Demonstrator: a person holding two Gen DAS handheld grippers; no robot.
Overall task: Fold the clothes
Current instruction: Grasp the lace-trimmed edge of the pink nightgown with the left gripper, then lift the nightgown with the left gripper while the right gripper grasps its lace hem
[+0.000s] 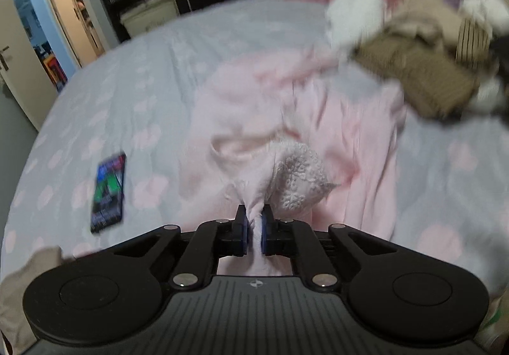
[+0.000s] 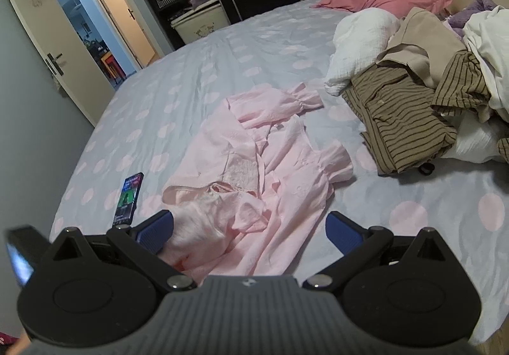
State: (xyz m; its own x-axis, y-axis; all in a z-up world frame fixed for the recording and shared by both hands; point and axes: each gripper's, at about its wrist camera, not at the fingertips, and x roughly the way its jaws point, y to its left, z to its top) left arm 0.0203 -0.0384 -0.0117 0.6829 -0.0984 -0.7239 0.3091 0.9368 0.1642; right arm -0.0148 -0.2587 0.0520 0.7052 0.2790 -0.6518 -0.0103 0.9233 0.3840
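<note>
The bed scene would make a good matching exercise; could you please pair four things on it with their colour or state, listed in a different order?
Things:
1. left gripper
2. right gripper
3. phone
4. striped shirt

States:
A. brown with dark stripes, on the clothes heap
B. open, fingers either side of the pink fabric
C. lying flat on the bedsheet, screen lit
D. shut on a bunch of the pink garment

Pairs: 1-D, 2-B, 3-C, 4-A
</note>
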